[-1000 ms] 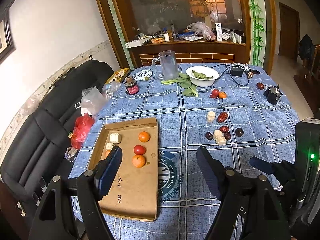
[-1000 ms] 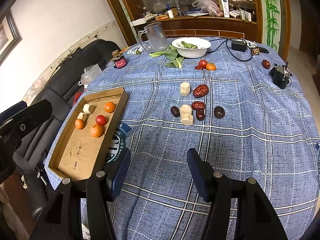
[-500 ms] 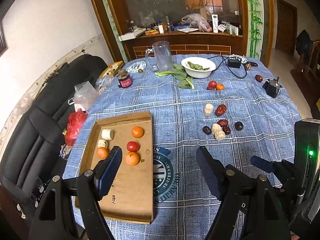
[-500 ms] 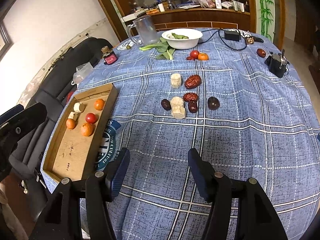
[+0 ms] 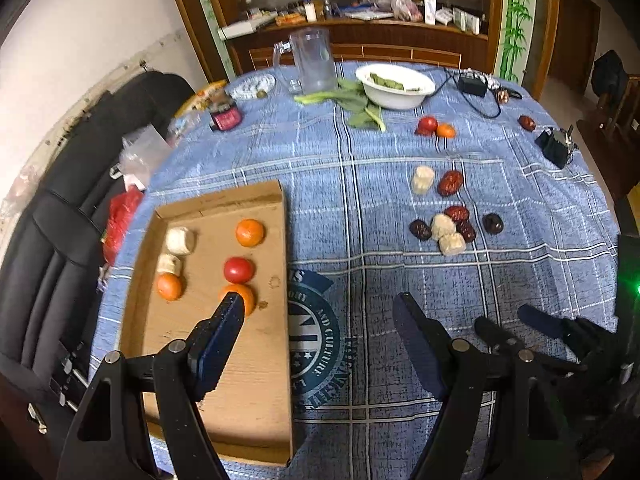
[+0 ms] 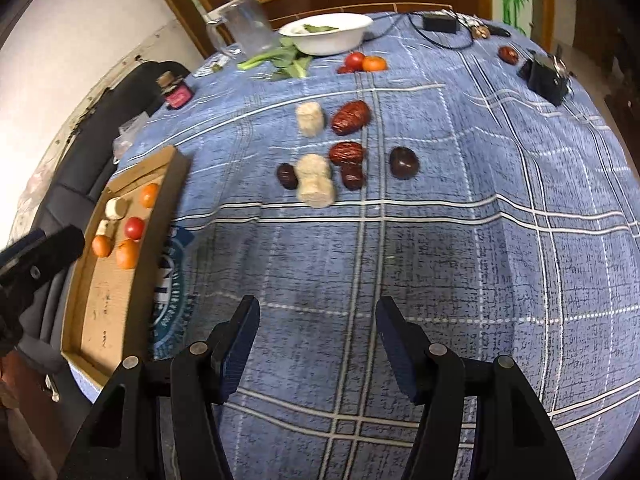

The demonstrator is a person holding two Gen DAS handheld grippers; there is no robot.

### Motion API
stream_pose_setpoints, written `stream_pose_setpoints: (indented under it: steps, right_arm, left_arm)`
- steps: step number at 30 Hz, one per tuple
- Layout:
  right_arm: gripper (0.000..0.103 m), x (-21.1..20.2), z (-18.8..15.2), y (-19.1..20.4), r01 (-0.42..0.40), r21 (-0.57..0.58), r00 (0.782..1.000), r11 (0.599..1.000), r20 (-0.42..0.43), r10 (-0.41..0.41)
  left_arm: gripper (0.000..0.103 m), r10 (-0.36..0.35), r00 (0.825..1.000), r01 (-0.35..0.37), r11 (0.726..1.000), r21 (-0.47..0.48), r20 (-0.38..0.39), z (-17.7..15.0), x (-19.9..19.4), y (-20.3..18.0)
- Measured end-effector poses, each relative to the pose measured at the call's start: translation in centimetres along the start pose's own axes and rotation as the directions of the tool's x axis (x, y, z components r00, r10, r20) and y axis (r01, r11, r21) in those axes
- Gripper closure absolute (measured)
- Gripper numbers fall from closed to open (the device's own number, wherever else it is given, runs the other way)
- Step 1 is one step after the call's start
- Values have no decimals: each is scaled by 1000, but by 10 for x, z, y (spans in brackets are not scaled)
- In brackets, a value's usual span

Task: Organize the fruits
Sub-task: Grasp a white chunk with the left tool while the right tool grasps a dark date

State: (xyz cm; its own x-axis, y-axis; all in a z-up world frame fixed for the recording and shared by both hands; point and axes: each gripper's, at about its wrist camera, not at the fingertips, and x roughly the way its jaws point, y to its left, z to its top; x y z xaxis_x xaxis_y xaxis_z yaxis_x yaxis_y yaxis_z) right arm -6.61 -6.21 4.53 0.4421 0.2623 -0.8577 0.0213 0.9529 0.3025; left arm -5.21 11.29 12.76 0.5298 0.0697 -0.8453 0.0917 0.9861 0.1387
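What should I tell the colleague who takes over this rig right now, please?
Left gripper: open, empty, above the cardboard tray's right edge.
Right gripper: open, empty, over bare tablecloth.
Done: three oranges, a tomato and two white pieces lie in the tray.
Left: the dates and white pieces mid-table, a tomato and orange near the white bowl, one date far right.

Clear pitcher (image 5: 311, 60) beside white bowl (image 5: 394, 86); black charger (image 5: 472, 84) behind; black chair (image 5: 60, 216) left.

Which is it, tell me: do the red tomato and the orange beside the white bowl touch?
Touching. In the right wrist view the red tomato and the orange press together with no cloth between them, just in front of the white bowl.
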Motion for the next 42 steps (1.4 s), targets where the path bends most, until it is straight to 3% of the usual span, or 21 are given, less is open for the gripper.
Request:
stream_pose_setpoints:
  steps: [5,13,16,20,23,26,29,31,37,42]
  right_arm:
    - [39,6,16,-15,22,17,1000,1000,9,-22]
    - [39,19,52,-41,80,41,995,996,53,-82]
    - [39,24,59,-52,103,44,993,994,57,-105]
    - [42,33,73,-60,95,51,993,994,61,-98]
    - [43,40,84,-60,92,47,993,995,67,-95]
    - [49,54,92,-55,97,10,994,995,46,-97]
    - [62,61,93,-50,113,-22,993,993,45,-112]
    - [78,62,93,-52,101,-21,994,995,35,-101]
    - [78,47,82,-66,64,27,997,998,35,-65]
    - [78,32,69,-75,63,46,997,997,39,-65]
  left_arm:
    - [27,-48,997,46,998,-34,-56,-4,26,11]
    - [27,-107,992,104,994,-47,-65,-4,42,20]
    - [27,-172,982,168,984,-60,-74,0,48,17]
    - [27,-276,956,270,960,-79,-95,3,60,5]
    - [34,-308,946,303,951,-62,-101,5,67,-10]
    - [36,-323,940,319,946,-48,-112,7,73,-24]
    - [36,-337,933,332,942,-57,-124,8,82,-32]
    - [36,-344,930,338,939,-68,-132,10,88,-37]
    - [36,-374,918,365,927,-86,-133,21,107,-59]
    - [37,-387,913,384,922,-47,-127,34,123,-83]
